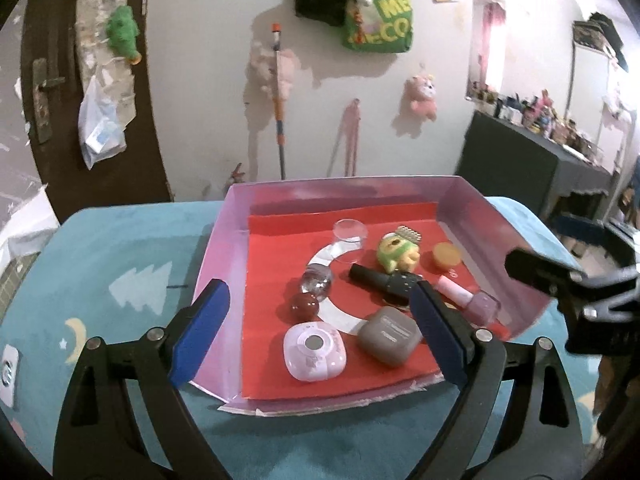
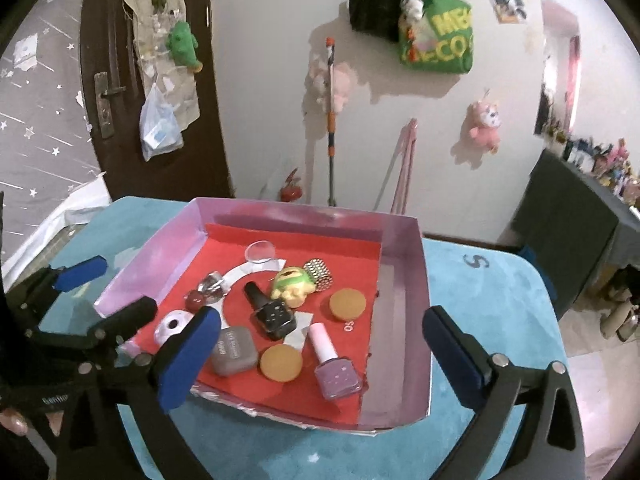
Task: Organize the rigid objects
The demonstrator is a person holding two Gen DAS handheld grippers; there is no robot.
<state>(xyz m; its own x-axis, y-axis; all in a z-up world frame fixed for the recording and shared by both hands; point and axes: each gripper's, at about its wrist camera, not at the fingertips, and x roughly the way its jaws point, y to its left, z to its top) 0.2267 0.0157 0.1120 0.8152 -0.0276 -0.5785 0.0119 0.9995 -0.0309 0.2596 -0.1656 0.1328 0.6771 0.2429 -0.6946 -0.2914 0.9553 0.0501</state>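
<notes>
Two hand-held grippers hover over a pink box (image 2: 404, 264) on a teal mat (image 2: 480, 300), both with jaws spread wide and nothing between the blue pads. The left gripper (image 1: 320, 332) sits at the box's near-left corner, the right gripper (image 2: 320, 356) over its near edge. All the small items lie inside the box on a red liner (image 2: 360, 258): a black bottle (image 2: 270, 312) near the middle, a pink bottle (image 2: 334, 364) on its side toward the right front, a grey case (image 2: 233, 350) and a round pink case (image 1: 314, 350) at the front, two orange discs (image 2: 347, 302), a green-and-yellow toy (image 2: 294, 286) touching the black bottle's far side, a clear cup (image 1: 351, 236) toward the back, and a red ball (image 1: 304, 305) touching a clear stopper (image 1: 317, 282) at the left. A plush toy (image 2: 486, 124) hangs on the wall behind
</notes>
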